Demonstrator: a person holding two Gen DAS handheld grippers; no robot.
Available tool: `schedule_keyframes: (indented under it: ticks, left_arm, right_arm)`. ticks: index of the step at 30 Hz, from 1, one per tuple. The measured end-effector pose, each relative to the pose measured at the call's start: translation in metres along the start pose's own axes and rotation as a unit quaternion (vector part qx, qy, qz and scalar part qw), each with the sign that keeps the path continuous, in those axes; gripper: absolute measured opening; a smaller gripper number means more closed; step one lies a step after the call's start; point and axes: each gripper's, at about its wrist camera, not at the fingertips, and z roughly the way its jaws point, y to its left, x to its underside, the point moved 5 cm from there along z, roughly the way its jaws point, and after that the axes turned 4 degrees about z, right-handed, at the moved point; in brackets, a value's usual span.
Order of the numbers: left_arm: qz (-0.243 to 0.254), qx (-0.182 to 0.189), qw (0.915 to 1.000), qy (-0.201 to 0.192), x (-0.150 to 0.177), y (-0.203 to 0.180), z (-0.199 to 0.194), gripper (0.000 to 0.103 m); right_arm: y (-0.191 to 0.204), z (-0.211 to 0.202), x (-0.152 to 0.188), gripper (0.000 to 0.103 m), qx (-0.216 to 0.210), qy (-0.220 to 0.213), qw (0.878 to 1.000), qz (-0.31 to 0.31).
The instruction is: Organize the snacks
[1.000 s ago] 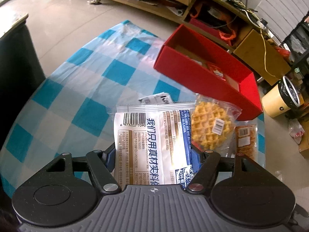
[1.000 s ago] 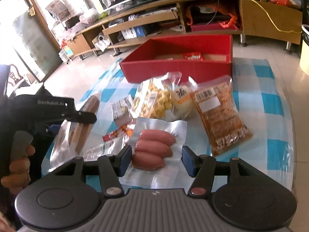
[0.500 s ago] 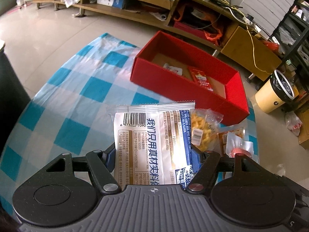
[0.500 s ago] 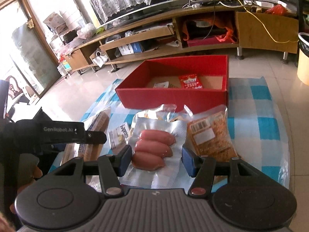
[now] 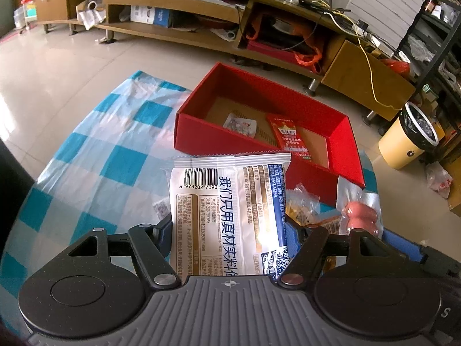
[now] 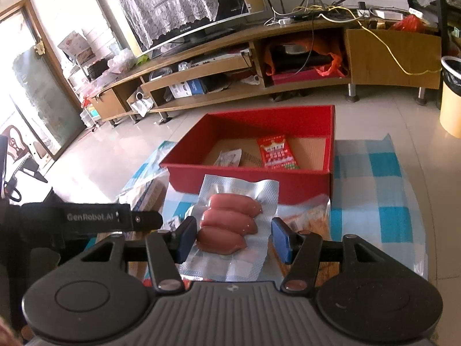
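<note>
**Two snack packs held above the checked tabletop, red box ahead**

The left wrist view shows the left hand-held gripper (image 5: 227, 230) pinching a white snack packet (image 5: 227, 210) across its width. The packet's back faces the camera, with a barcode whose digits read 6 973202 7090, a column of large blue Chinese characters, and a QR code near its lower right corner. This view alone shows a yellow bin (image 5: 403, 141) with a dark liner on the floor to the right of the box, and a little of the loose snacks (image 5: 302, 210) lying on the tabletop (image 5: 95, 170) behind the packet.

The right wrist view shows the right hand-held gripper (image 6: 233, 239) closed on the edges of a clear vacuum pack of three pink sausages (image 6: 230, 219). Only here can the other gripper be seen from the side, its black body (image 6: 92, 216) printed "GenRobot.AI", and a television (image 6: 184, 3) draped with lace on the long wooden cabinet (image 6: 230, 66).

The red box (image 5: 230, 135) stands open on the blue-and-white checked cloth, at the far end of the tabletop. Both views look into it: on its brown cardboard floor lie a small pale sachet (image 6: 229, 157) and, just beside it, a red packet (image 6: 276, 151) with yellow writing too small to read. Both held packs are on the near side of the box.
</note>
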Motion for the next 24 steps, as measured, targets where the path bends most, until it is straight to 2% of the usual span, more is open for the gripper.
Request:
schedule_keyframes:
  ticks: [24]
  left_arm:
    - [0.021,-0.013,0.9997,-0.006,-0.054,-0.017,0.039,0.076]
  right_arm:
    - [-0.004,0.042,-0.054,0.053,0.007,-0.006,1.000,-0.006]
